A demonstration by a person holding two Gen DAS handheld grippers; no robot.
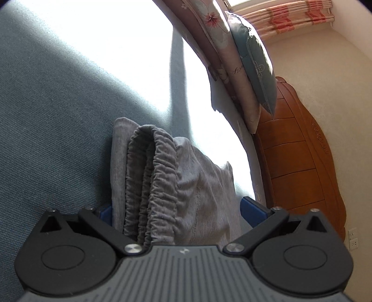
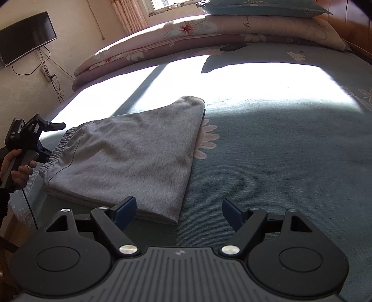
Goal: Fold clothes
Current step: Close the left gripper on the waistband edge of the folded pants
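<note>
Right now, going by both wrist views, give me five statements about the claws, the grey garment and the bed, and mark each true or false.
1. The grey garment lies folded on the bed cover. True.
2. The right claw is clamped on the garment's hem. False: it is open and holds nothing, with one finger over the near edge of the fabric.
3. The left claw is at the elastic waistband end. True.
4. The garment is bright red. False: it is grey.
5. Pillows are stacked at the far side of the bed. True.
</note>
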